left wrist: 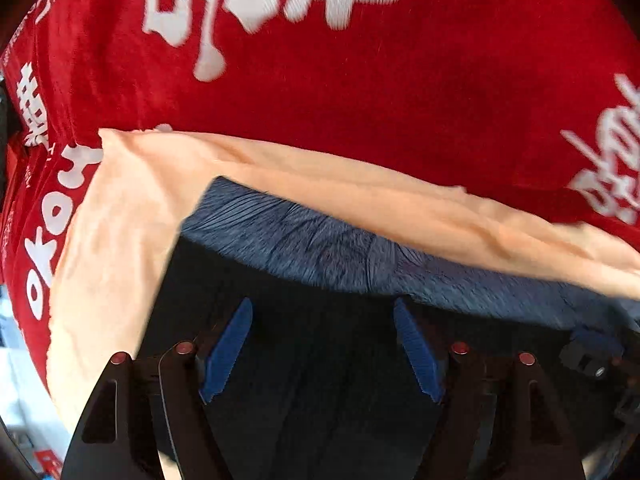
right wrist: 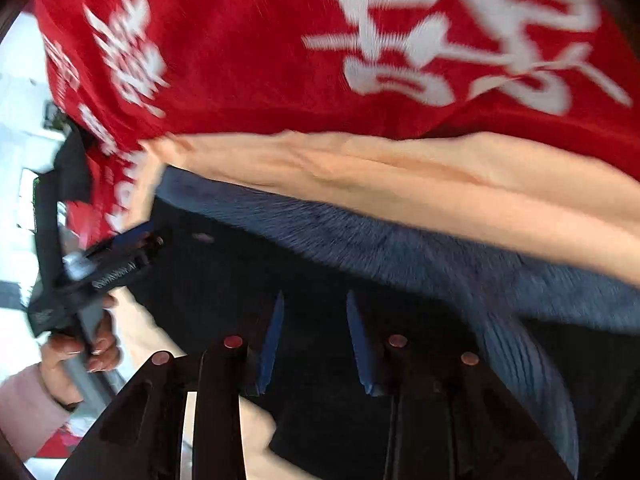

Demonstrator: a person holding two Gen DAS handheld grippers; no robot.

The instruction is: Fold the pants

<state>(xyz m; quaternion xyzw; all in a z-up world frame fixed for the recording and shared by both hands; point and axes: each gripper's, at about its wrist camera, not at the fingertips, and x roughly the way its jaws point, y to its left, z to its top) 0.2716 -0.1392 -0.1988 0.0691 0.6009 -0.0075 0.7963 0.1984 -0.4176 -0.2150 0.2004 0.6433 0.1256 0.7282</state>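
The dark navy pants [left wrist: 312, 360] lie flat under both grippers, their blue ribbed waistband [left wrist: 312, 248] running across the far side; they also show in the right wrist view [right wrist: 224, 276] with the waistband [right wrist: 400, 256]. My left gripper [left wrist: 322, 308] is open, blue pads [left wrist: 228, 348] apart, just above the dark cloth near the waistband. My right gripper [right wrist: 316, 300] is open with a narrower gap, over the same cloth. The left gripper [right wrist: 132, 240] and the hand holding it appear at the left of the right wrist view.
A peach cloth [left wrist: 132, 208] lies under the pants, on a red cover with white characters [left wrist: 340, 80]. The peach cloth [right wrist: 400, 176] and the red cover [right wrist: 248, 60] also show in the right wrist view. The table edge falls off at the left.
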